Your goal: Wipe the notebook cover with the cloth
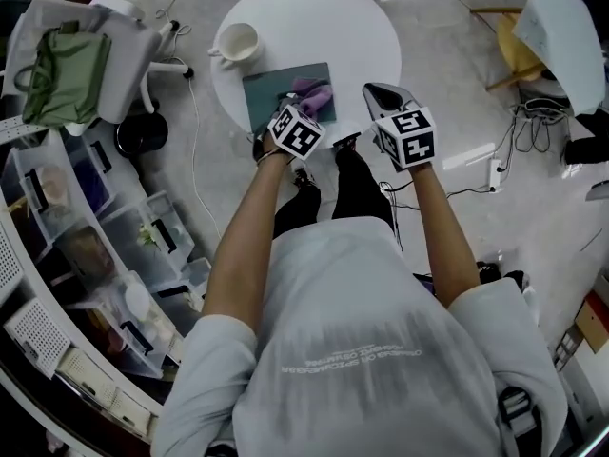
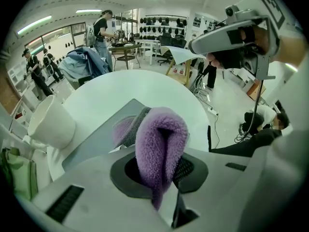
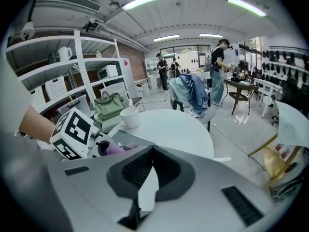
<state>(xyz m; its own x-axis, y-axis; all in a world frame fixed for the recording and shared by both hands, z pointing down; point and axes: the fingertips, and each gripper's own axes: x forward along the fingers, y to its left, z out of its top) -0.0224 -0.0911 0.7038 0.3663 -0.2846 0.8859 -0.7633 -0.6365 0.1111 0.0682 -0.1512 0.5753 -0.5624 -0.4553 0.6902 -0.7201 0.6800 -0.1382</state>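
Observation:
A grey-teal notebook (image 1: 276, 89) lies flat on the round white table (image 1: 333, 27), near its front edge. My left gripper (image 1: 306, 101) is shut on a fuzzy purple cloth (image 2: 159, 141), which bulges out between the jaws and hangs over the notebook cover (image 2: 94, 141). The same cloth (image 1: 316, 95) lies at the notebook's right part in the head view. My right gripper (image 1: 383, 94) hovers to the right of the notebook, shut with nothing between its jaws (image 3: 152, 148). The right gripper view shows the notebook (image 3: 130, 140) and cloth (image 3: 115, 149) at lower left.
A white cup (image 1: 238, 41) stands on the table left of and behind the notebook. A chair with a green bag (image 1: 65, 74) is at the left, storage shelves (image 1: 86, 255) lie beyond it, and cables (image 1: 538, 127) run along the floor at the right.

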